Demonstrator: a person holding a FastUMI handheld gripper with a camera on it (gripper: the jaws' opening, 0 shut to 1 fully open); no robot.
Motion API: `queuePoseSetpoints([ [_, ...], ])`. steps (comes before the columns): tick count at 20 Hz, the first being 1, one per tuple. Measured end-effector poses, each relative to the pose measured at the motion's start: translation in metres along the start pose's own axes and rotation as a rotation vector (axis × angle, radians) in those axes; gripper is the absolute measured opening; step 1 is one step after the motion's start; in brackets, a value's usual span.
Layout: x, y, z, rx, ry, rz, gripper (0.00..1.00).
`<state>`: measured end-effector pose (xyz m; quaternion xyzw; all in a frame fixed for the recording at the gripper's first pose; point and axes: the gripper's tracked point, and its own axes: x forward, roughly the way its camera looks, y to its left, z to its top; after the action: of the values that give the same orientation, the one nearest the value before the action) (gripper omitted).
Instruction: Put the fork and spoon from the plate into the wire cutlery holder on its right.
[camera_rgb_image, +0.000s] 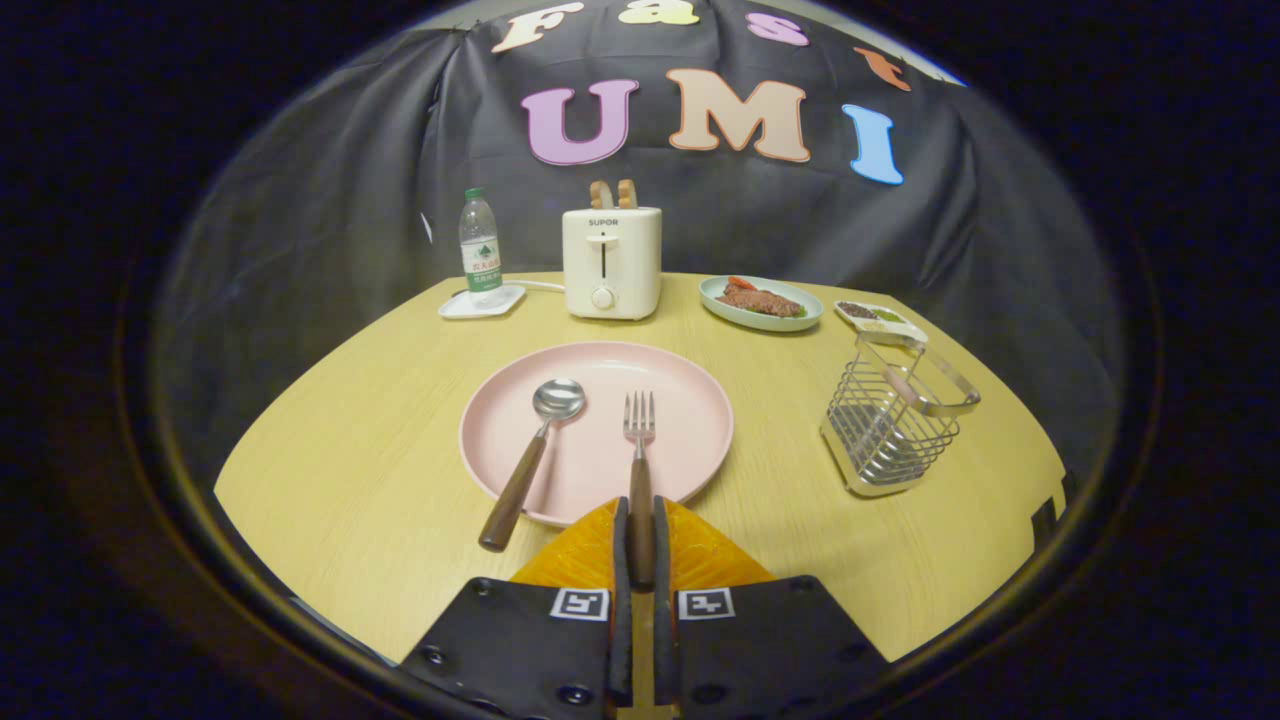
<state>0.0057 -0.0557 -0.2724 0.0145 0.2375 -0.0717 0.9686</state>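
The claw (640, 545) is closed on the wooden handle of the fork (639, 440), whose tines rest on the pink plate (690, 400); stiff, light, likely best gripped there.

Fork (639, 440) & spoon (540, 430): shiny metal heads w/ dark wood handles. Plate (690, 400) matt, smooth; table (360, 480) pale wood-grain. Holder (890, 430) at plate's 3 o'clock: bright metal wire.

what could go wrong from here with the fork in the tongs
The tongs pinch the fork at the very end of its handle, so the tines could droop or swing when lifted. Its head still lies on the pink plate. The wire cutlery holder tilts, so the fork might catch its rim.
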Motion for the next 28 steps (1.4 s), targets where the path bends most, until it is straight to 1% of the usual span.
queuePoseSetpoints([
  [5, -0.005, 0.005, 0.005, -0.02, 0.001, 0.01, 0.03],
  [8, -0.01, 0.008, 0.014, -0.044, -0.007, 0.004, 0.03],
  [10, -0.014, 0.012, 0.021, -0.042, -0.008, 0.015, 0.03],
  [16, -0.031, 0.01, 0.048, -0.049, -0.006, 0.011, 0.03],
  [21, -0.051, -0.003, 0.07, -0.041, -0.005, -0.007, 0.03],
  [28, -0.074, -0.047, 0.112, -0.005, -0.024, -0.083, 0.03],
])
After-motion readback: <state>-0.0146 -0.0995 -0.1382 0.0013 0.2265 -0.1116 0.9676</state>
